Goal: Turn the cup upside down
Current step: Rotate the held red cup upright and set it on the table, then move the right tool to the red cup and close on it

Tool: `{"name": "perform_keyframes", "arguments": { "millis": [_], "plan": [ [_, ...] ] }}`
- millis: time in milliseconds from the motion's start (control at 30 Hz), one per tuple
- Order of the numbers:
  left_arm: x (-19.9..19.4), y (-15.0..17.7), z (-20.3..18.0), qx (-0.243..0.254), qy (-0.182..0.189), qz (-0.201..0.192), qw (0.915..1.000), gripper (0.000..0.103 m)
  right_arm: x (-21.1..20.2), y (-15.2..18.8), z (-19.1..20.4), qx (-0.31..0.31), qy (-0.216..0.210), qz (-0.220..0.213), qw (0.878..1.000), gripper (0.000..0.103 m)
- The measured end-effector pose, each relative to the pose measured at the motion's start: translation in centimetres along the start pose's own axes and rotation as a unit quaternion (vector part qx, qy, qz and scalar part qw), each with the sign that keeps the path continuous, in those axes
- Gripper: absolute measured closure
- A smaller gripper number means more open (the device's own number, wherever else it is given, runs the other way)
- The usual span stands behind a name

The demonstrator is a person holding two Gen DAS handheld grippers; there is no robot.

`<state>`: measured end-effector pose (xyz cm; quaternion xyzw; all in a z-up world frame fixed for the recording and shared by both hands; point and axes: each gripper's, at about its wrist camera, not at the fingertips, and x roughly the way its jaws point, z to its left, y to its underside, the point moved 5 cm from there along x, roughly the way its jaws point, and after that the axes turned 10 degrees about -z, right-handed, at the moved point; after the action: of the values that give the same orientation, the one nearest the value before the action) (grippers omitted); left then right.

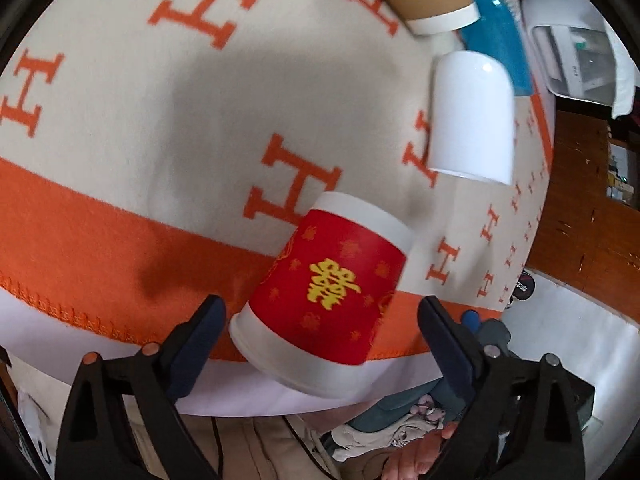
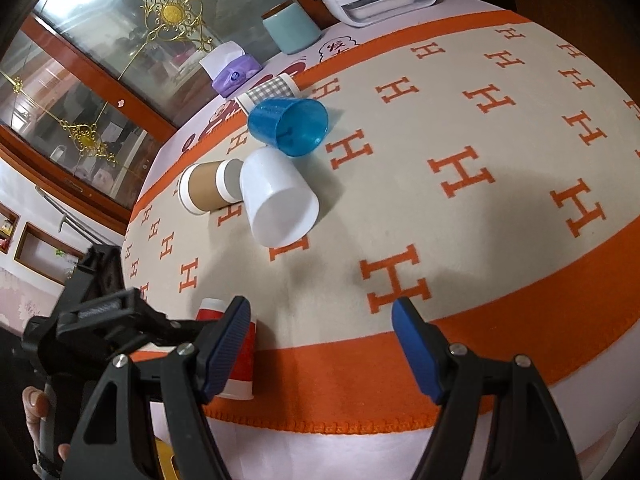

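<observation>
Our left gripper (image 1: 320, 344) has its fingers spread wide, the red cup (image 1: 328, 284) between them, apparently untouched, base up at the blanket's (image 1: 120, 120) near orange border. Our right gripper (image 2: 322, 344) is released too, empty. The cup looks like light, crushable paper; we would pinch mid-wall gently. At twelve o'clock lie other cups.
</observation>
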<state>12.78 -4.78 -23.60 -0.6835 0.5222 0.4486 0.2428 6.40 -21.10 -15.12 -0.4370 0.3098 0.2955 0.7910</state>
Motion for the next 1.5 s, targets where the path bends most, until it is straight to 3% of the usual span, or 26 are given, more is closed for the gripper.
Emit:
{"name": "perform_keyframes", "arguments": {
  "millis": [333, 567, 700, 867, 1067, 1200, 1433, 1500],
  "plan": [
    [-3.1, 0.4, 0.7, 0.070, -0.021, -0.017, 0.9972, 0.007, 0.0, 0.9, 1.4, -0.007, -0.024, 0.022, 0.999, 0.030],
    [-6.1, 1.1, 1.2, 0.149, -0.047, -0.047, 0.9866, 0.007, 0.3, 1.6, 3.5, -0.008, -0.063, 0.066, 0.996, 0.030],
    [-7.7, 0.8, 1.1, 0.197, -0.058, -0.089, 0.9746, 0.007, 1.1, 2.1, 4.8, 0.004, -0.095, 0.105, 0.990, 0.030],
    [-9.6, 0.0, 1.7, 0.256, -0.074, -0.155, 0.9512, 0.007, 2.6, 2.4, 6.2, 0.013, -0.113, 0.143, 0.983, 0.030],
    [-10.0, -0.7, 2.5, 0.289, -0.081, -0.191, 0.9345, 0.007, 4.7, 2.8, 6.8, 0.025, -0.108, 0.180, 0.977, 0.030],
    [-9.9, -1.3, 2.8, 0.305, -0.095, -0.233, 0.9186, 0.007, 5.8, 2.9, 6.8, 0.029, -0.101, 0.195, 0.975, 0.030],
    [-10.2, -2.4, 3.9, 0.309, -0.111, -0.290, 0.8991, 0.007, 7.4, 3.3, 6.8, 0.033, -0.090, 0.219, 0.971, 0.030],
    [-10.2, -2.5, 4.1, 0.318, -0.118, -0.305, 0.8898, 0.007, 7.9, 3.4, 6.9, 0.036, -0.089, 0.226, 0.969, 0.030]
  ]
}}
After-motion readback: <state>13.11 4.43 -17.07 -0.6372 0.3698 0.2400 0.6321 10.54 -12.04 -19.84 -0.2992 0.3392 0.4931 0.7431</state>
